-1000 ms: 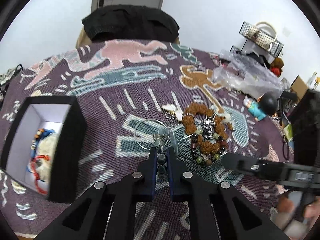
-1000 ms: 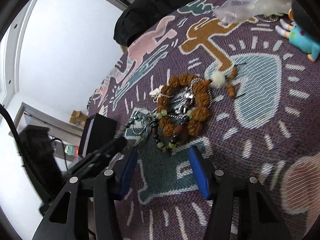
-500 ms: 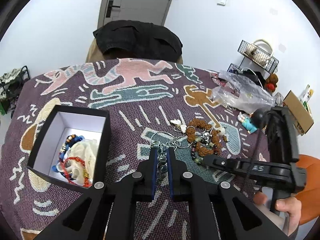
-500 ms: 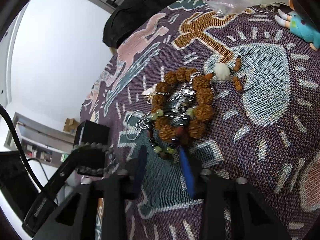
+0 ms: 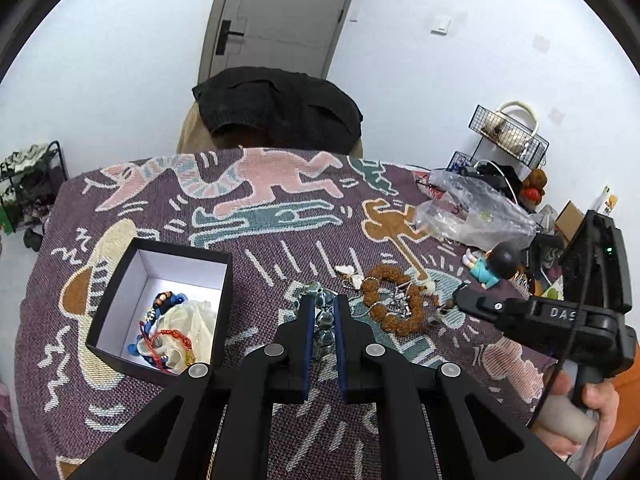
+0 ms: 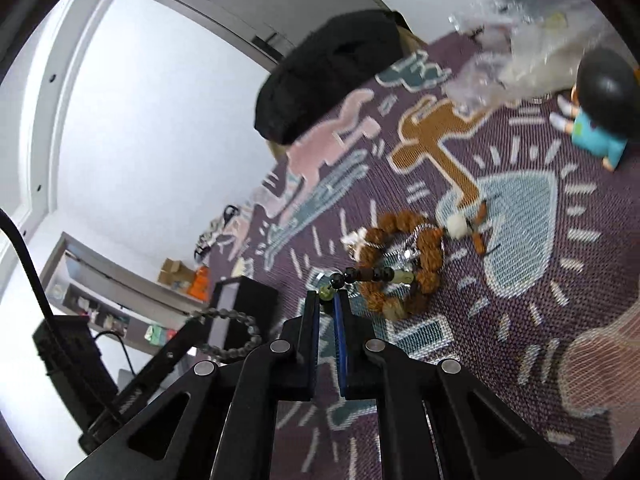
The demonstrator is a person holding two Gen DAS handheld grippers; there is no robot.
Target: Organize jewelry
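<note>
The left black two-finger gripper with blue pads (image 5: 321, 312) is raised above the table, its jaws drawn close and clamped on a grey bead bracelet (image 5: 322, 318). The right black two-finger gripper with blue pads (image 6: 327, 306) is tilted, jaws nearly together, pinching a dark and green bead bracelet (image 6: 370, 276). The person's bare right hand (image 5: 580, 416) grips that tool's handle at the lower right

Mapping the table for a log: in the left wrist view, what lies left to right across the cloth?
Black box → grey bead bracelet in the left gripper → brown bead bracelet → doll
</note>
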